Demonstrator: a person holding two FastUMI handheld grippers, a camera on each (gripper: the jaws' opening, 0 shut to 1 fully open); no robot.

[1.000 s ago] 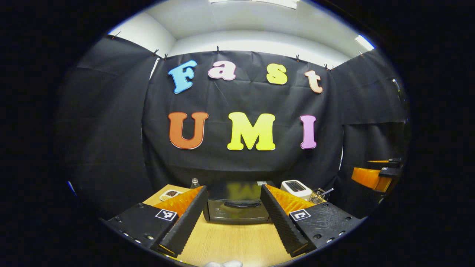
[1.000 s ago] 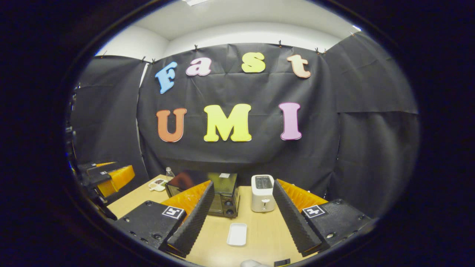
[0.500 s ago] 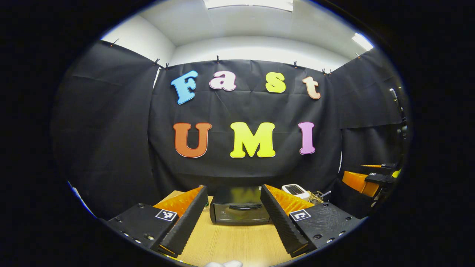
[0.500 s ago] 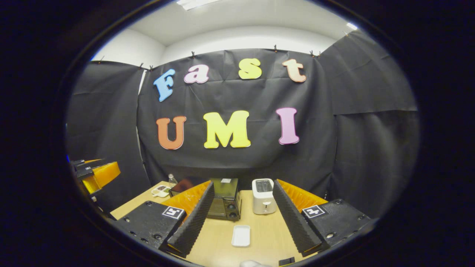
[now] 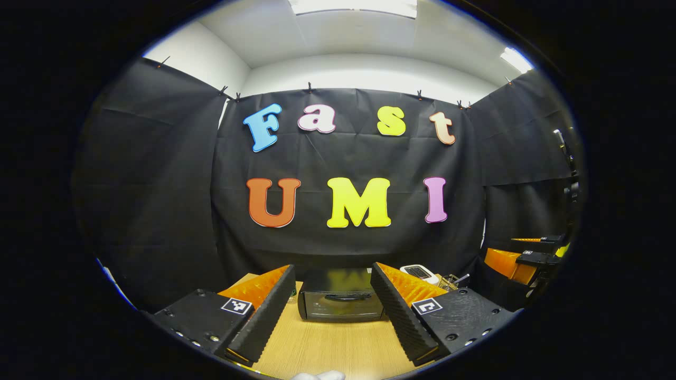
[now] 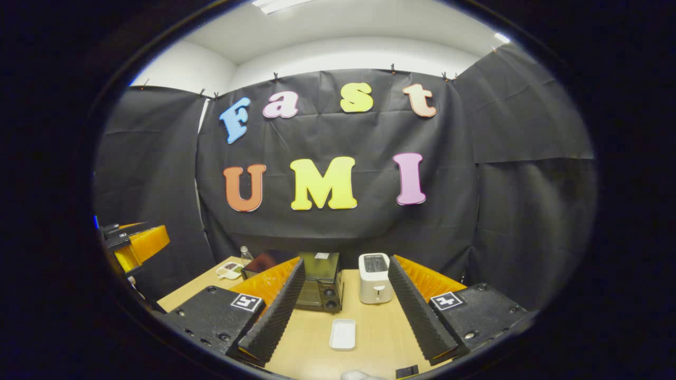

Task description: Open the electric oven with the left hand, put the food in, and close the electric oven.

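In the booth, I hold my left hand-held gripper (image 5: 330,309) wide open and empty, squared up on the electric oven (image 5: 340,302), whose door and handle (image 5: 347,297) sit framed between the two fingers; over the past second the oven has slipped lower and shrunk a little in the left gripper view, so the camera has tilted up rather than closed in, and the door remains shut. My right hand-held gripper (image 6: 343,311) also stands wide open with nothing in it, above the counter (image 6: 372,332), where a small white dish (image 6: 343,334) lies just in front of the oven (image 6: 317,287) and beside the white toaster (image 6: 375,285); whether food lies in the dish I cannot tell. Judging by this, opening has not yet begun: my left hand-held gripper must first reach the handle
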